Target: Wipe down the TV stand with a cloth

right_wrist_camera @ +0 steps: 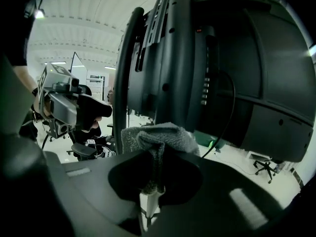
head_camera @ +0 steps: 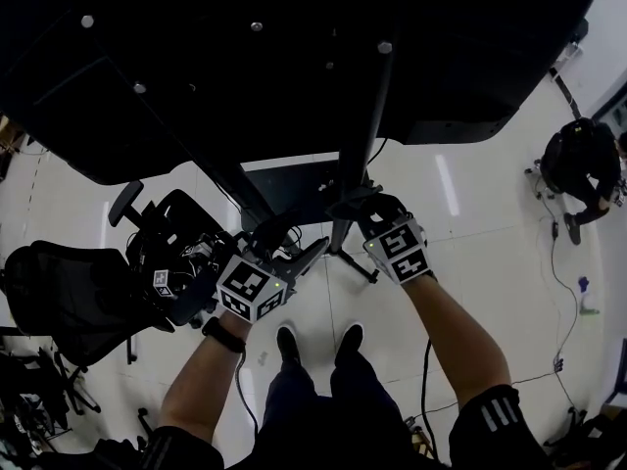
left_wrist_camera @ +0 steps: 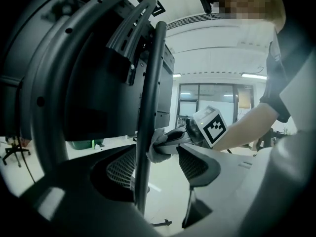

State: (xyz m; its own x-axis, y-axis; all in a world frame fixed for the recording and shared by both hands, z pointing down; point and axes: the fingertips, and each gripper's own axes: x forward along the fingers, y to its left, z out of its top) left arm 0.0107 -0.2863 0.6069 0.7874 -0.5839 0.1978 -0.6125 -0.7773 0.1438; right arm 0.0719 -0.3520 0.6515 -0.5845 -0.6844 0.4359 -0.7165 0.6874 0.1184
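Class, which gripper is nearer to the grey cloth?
Right. The right gripper is shut on the cloth, pressing it to the stand's pole; the left gripper, open, faces it without touching.

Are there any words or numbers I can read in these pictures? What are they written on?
None can be read.
The black-and-white squares on the left gripper's cube and the right gripper's cube are patterns, not letters.
The grey towelling cloth and the black metal stand pole show no print.

No legible text or numbers (markers (head_camera: pixel 245 287) mere patterns)
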